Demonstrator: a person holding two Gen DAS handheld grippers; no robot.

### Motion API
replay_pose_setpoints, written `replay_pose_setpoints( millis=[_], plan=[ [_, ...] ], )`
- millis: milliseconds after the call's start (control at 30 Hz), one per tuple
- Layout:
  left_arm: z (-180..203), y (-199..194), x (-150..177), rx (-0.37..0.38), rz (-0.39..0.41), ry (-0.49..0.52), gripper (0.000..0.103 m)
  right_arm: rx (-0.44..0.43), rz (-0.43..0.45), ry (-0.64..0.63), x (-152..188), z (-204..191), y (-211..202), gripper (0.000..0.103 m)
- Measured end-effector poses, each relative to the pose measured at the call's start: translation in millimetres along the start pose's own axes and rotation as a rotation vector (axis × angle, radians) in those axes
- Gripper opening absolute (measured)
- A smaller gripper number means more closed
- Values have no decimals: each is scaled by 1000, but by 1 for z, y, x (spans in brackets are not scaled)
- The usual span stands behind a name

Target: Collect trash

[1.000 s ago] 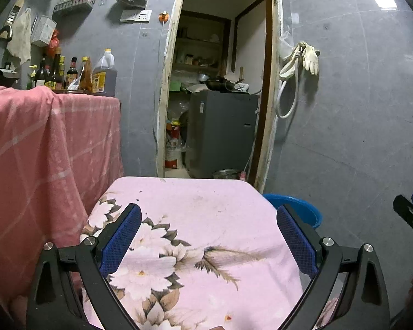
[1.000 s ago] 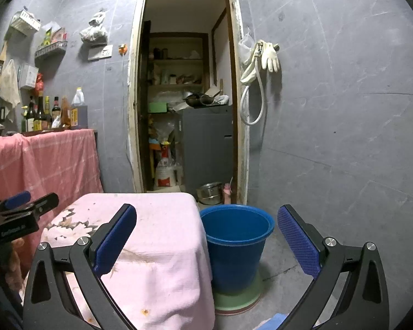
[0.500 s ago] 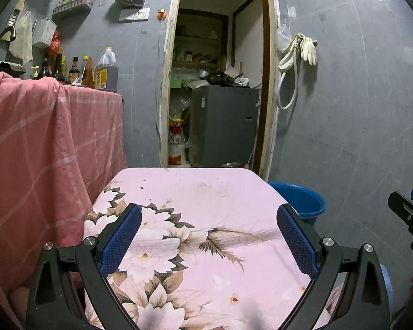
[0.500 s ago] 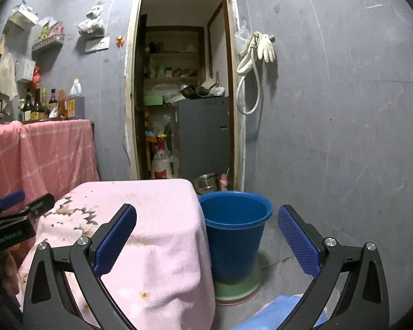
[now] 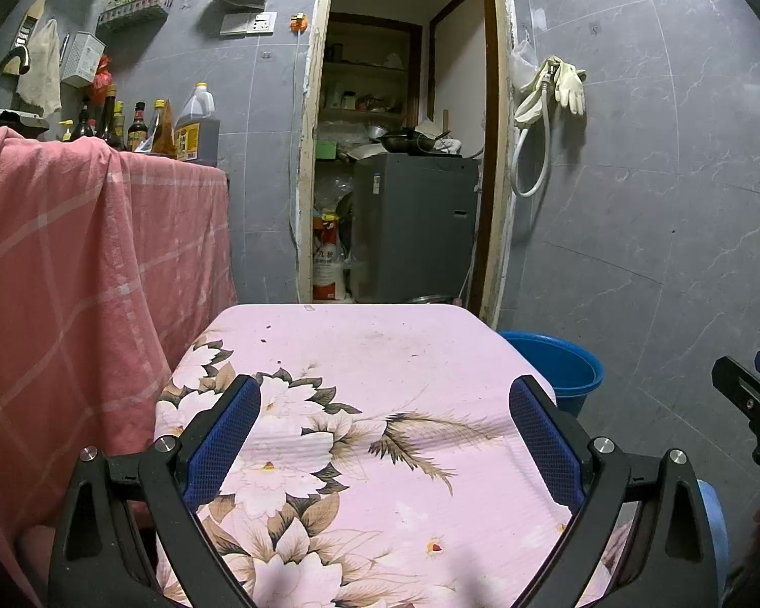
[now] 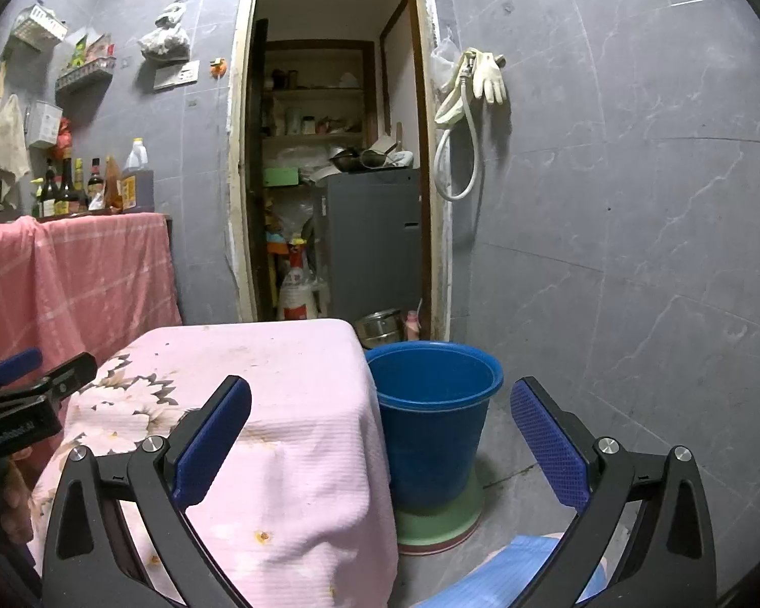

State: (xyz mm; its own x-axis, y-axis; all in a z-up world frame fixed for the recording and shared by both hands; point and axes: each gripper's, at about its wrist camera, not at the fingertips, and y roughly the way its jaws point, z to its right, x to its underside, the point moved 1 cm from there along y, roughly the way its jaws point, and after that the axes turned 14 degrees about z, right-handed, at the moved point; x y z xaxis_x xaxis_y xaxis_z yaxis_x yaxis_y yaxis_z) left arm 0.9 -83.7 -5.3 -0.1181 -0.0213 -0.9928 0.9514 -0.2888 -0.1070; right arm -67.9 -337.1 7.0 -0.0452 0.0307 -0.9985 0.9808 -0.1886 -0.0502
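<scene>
Left gripper spread wide and empty above a pink floral tablecloth, right gripper likewise wide, empty, facing a blue bucket just beside the table

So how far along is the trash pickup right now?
Done: can't tell; the blue bucket beside the table shows no trash from this angle. In hand: nothing; the left gripper and right gripper are both open and empty. Left: only small specks show on the floral tablecloth.
</scene>
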Motion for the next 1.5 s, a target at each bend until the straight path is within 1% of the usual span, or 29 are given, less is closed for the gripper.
replay_pose_setpoints(
  millis=[1500],
  plan=[
    [-2,0,0,4,1,0,96,3,1,-4,1,-5,-1,103]
  ],
)
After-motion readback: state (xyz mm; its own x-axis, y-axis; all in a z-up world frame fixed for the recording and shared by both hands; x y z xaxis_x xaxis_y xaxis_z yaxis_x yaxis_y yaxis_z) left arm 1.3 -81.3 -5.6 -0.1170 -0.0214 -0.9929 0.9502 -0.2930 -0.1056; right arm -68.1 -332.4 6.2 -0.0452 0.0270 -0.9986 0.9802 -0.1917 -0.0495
